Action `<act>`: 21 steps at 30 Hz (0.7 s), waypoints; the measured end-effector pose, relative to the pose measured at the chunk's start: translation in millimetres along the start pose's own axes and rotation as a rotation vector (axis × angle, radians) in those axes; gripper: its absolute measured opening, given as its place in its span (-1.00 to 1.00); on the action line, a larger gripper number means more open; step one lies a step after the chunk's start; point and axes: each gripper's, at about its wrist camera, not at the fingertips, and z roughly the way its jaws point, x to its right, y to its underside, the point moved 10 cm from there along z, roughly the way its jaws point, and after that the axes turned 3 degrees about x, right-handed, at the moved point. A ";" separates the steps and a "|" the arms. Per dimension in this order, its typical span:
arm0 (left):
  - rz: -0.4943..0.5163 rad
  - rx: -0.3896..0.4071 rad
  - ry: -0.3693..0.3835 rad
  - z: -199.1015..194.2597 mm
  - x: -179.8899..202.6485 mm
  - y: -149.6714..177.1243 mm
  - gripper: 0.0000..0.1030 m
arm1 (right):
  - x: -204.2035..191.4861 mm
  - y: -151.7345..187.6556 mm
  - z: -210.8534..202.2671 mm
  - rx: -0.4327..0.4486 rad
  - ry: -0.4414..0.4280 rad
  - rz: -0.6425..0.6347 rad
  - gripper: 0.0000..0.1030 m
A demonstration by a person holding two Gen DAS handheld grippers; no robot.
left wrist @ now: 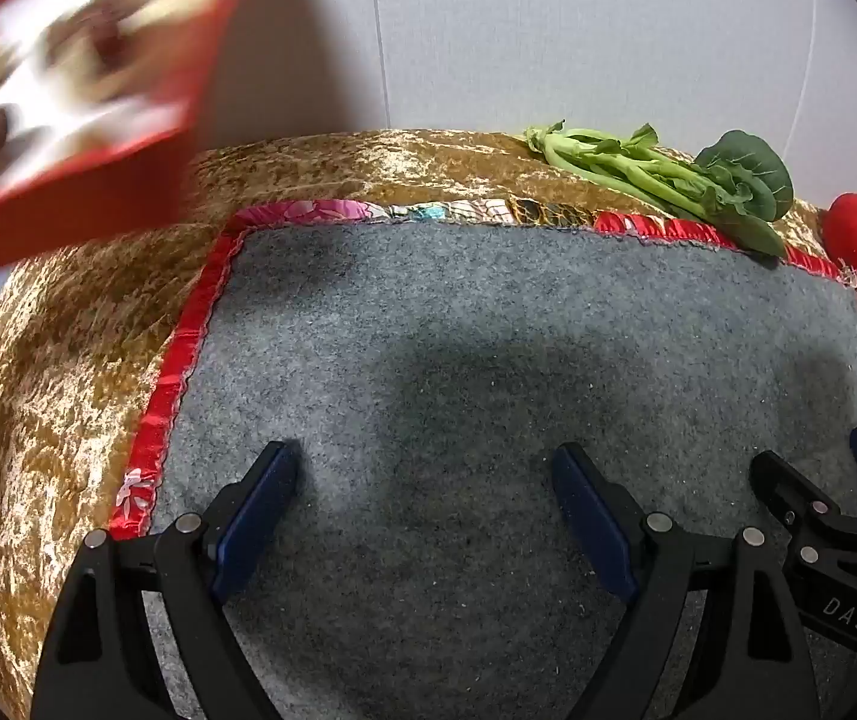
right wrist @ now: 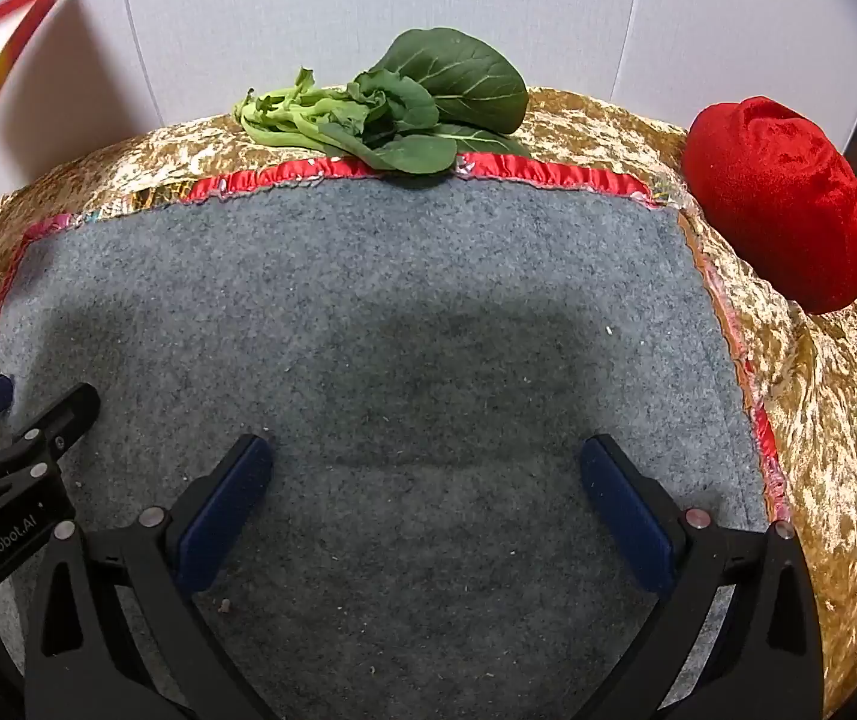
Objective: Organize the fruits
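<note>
Both tongs empty and wide open, low over the grey mat: left tongs, right tongs, side by side, w/ nothing between either pair of jaws.

No real fruit in view, as far as I can tell. Candidates: greens straight ahead of the right tongs, at the mat's far edge, partly on the gold cloth; red plush ahead and to the right, off the mat on the cloth. Blurred red box hangs up-left of the left tongs; prob. the target, can't confirm.

Step, I'd judge: reach for the greens w/ the right tongs. To do it well, grip the stalk bundle, not the leaves, which would tear or slip. Come in across the stalks and close gently.

Greens' long axis runs left-right across the view, slightly tilted; stalk ends point left, leaves right.
</note>
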 end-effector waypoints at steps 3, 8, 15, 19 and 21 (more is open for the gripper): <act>0.003 0.000 0.001 1.2 -3.2 0.2 0.70 | 0.1 0.0 0.0 0.000 0.000 0.000 1.00; 0.006 -0.001 0.003 2.8 -7.2 0.3 0.70 | 0.0 0.0 0.0 0.000 0.000 0.000 1.00; 0.016 -0.007 0.000 4.6 -10.7 0.7 0.73 | -0.1 0.2 0.2 -0.003 0.002 -0.002 1.00; 0.019 -0.008 -0.007 3.4 -11.2 2.0 0.73 | -0.8 -0.3 -0.4 -0.003 0.003 -0.004 1.00; 0.018 -0.009 -0.004 6.2 -12.9 0.3 0.73 | -1.4 -0.9 1.6 -0.001 0.000 -0.001 1.00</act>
